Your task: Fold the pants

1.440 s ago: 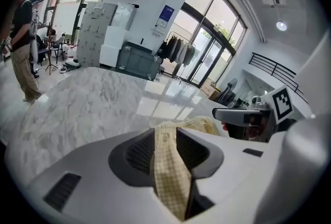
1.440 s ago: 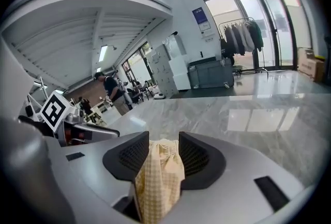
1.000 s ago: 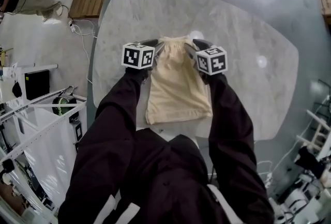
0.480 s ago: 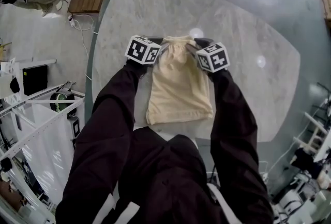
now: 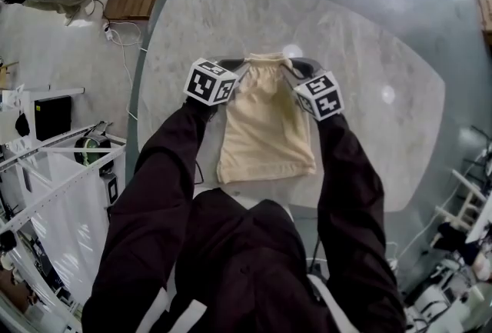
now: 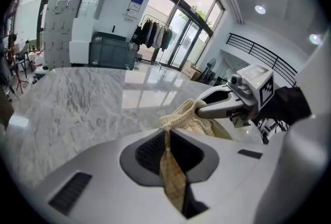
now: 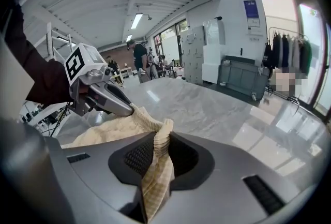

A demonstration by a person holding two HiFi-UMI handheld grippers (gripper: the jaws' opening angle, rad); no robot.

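Soft cream pants [image 5: 265,131] in a fine checked weave, flat and roughly rectangular on a pale, glossy, marble-veined table [image 5: 369,39], leg ends towards the person, ribbed gathered waistband [image 7: 150,122] at the far end (bunched and drawn taut between the two tools). On the left gripper [image 6: 166,137], smooth grey jaws closing to a narrow gap, pinching one corner of the waistband, cloth trailing down between the pads. On the right gripper [image 7: 158,145], the same: jaws closing, clamped on the other corner
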